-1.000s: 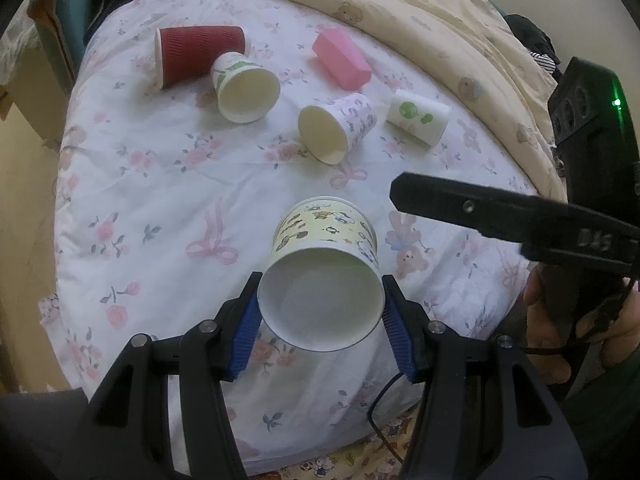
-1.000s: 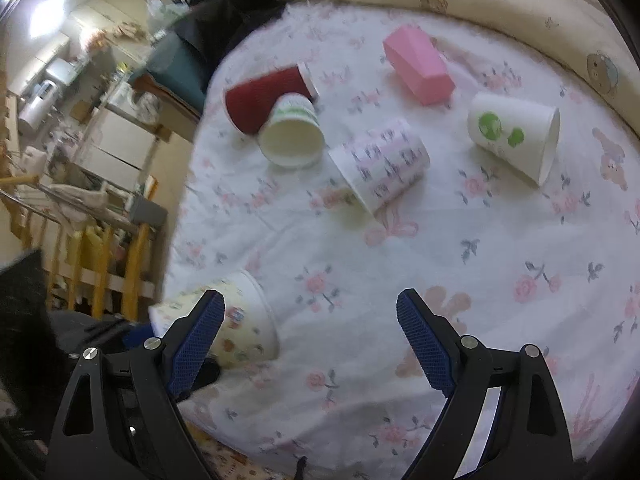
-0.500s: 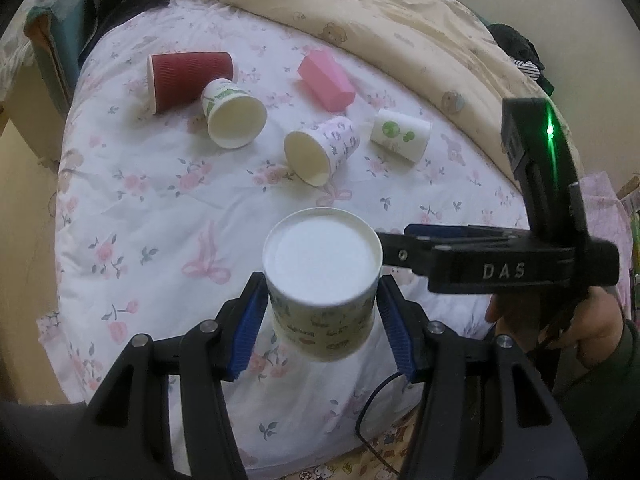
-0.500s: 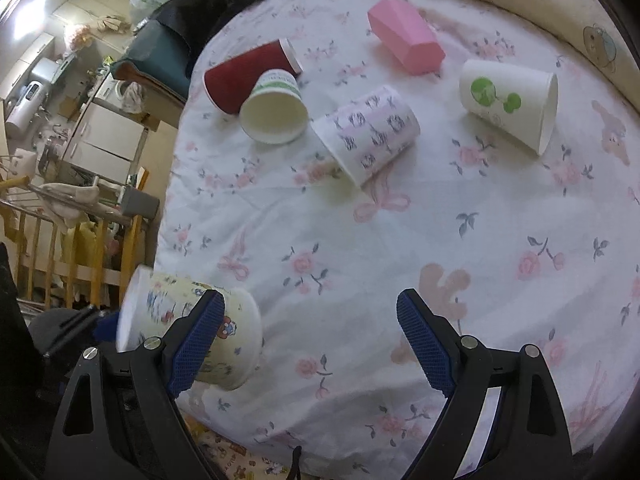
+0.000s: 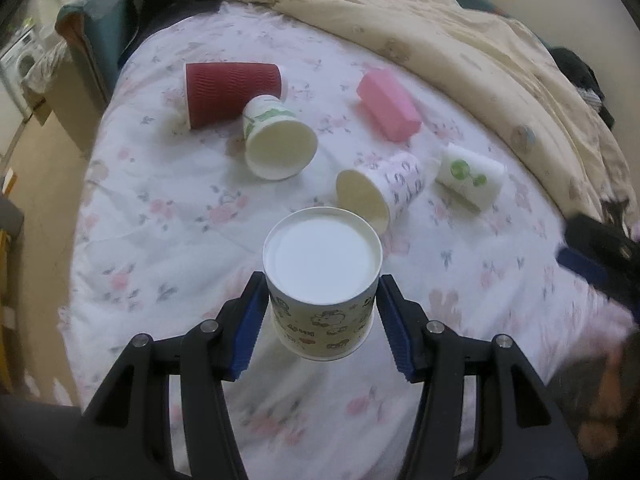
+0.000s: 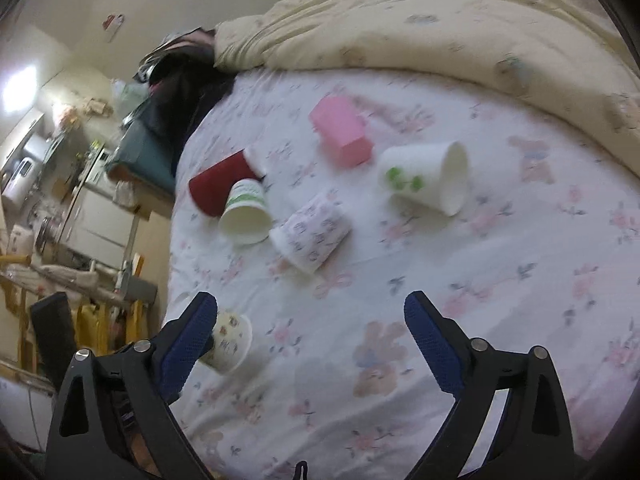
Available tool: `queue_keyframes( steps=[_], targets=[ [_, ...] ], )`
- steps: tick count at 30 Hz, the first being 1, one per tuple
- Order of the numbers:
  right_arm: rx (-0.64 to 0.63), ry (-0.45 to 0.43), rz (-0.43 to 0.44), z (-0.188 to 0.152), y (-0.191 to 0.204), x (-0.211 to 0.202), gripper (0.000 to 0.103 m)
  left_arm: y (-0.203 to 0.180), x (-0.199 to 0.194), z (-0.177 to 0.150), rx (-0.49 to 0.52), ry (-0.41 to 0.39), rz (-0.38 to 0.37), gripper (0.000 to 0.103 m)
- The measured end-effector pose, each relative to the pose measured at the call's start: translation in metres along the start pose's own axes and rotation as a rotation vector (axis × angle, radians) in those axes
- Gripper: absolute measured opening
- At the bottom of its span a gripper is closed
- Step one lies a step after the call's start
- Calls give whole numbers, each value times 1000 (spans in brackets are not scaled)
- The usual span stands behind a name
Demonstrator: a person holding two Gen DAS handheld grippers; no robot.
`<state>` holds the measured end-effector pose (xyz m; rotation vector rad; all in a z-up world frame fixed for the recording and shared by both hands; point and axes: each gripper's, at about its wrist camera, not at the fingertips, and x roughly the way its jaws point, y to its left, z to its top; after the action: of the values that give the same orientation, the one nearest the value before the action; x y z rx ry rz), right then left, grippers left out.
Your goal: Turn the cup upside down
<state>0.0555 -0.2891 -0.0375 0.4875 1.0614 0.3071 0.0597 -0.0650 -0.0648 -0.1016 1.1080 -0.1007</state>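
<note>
1. Left wrist view: my left gripper [image 5: 322, 312] holds the cartoon-print cup [image 5: 322, 280] above the flowered bedsheet [image 5: 160, 216]; the blue pads [image 5: 247, 332] press on the cup's two sides. The cup is upside down, its flat white base facing the camera and its mouth toward the sheet.
2. Same view, background: a red ribbed cup [image 5: 228, 94], a green-striped cup [image 5: 276, 140], a purple-patterned cup [image 5: 380, 188] and a green-dotted cup [image 5: 470, 176] lie on their sides, with a pink box [image 5: 388, 106] between them and the cream quilt [image 5: 440, 24]. The red and green-striped cups touch.
3. Same view, right edge: my right gripper [image 5: 600, 264] shows as a blurred black and blue shape.
4. Right wrist view: the right gripper's jaws stand wide apart over the bedsheet, with nothing between them.
5. Same view, lower left: the cartoon-print cup is partly hidden behind the left blue pad, mouth downward.
</note>
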Motion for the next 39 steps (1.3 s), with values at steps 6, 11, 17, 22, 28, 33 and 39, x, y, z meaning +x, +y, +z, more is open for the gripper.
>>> queue_keyframes(
  steps=[6,11,17,22,28,33,39],
  targets=[
    [72,5,14,3,-21,-8,97,-17,38,1,30,-50,100,52],
    [53,-7,6,3,-20,-12,97,-20,58,-2,16,-47,136,52],
    [51,-3,23,2,-17,-13,97,-23,59,-8,6,-52,149,53],
    [54,1,31,2,-15,-12,97,-24,55,-10,39,-61,141,54],
    [30,16,6,-1,-13,-9,97,-19,47,-11,30,-76,120,92],
    [27,20,-6,-1,-13,-8,97,-14,37,-10,26,-57,137,92],
    [10,12,-10,-1,-9,-8,97,-3,-22,-5,10,-149,114,92]
  ],
)
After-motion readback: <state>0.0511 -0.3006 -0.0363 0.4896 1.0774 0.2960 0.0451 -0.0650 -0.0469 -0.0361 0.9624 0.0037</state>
